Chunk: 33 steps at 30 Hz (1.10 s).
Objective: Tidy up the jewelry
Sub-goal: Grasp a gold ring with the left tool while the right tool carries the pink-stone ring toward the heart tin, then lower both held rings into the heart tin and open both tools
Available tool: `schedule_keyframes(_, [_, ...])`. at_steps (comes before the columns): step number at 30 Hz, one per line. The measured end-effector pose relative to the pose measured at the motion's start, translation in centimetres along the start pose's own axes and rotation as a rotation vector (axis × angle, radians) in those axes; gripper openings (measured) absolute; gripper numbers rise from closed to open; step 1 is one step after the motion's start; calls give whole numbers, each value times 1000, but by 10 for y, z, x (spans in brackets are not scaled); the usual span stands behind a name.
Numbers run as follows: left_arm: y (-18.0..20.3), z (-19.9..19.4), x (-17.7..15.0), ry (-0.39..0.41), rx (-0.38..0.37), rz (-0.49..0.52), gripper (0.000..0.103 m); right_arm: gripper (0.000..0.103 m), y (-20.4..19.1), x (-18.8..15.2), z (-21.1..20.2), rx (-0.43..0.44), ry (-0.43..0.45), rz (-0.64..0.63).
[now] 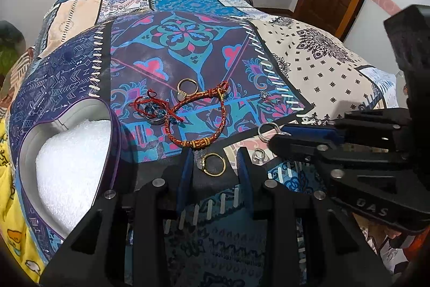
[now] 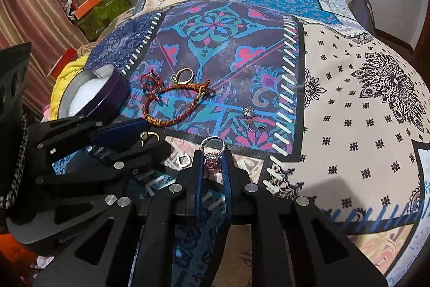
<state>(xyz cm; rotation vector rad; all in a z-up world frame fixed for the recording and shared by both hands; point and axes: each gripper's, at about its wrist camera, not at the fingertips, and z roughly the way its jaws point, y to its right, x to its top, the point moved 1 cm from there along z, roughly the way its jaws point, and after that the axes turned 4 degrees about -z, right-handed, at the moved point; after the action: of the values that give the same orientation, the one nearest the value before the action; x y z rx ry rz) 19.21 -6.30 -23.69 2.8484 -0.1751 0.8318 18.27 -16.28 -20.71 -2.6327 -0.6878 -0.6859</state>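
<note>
Our right tool [image 2: 213,162] was clenched on a silver ring [image 2: 213,149] with a pink stone. Our left tool [image 1: 213,166] was released, with a gold ring [image 1: 213,164] lying flat on the bed [image 1: 322,66] between its tips. The heart box [image 1: 67,158] sat just left of that tool, nearer it. We counted two gold rings and one braided bracelet [image 1: 199,114].

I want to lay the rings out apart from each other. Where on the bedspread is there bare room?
Free: the cream patch right of the white stitch line, and the purple flower panel beyond the gold ring. Crowded: around the braided bracelet, the red thread tangle and both claws; the box is at left.
</note>
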Motion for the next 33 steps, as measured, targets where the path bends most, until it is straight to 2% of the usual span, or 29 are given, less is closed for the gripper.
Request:
schedule_keyframes(5, [-1,0,0,4,-2,-7,21,12,-1,0,-3,-6,6,0])
schedule_keyframes(16, [-3,-14,-2,15,-10,-27,20,12,-6,10,-35,-11,85,15])
schedule_keyframes(33, [-33,-112,16,244,30,-98,20,12,-62,46,-95,18,274,-43])
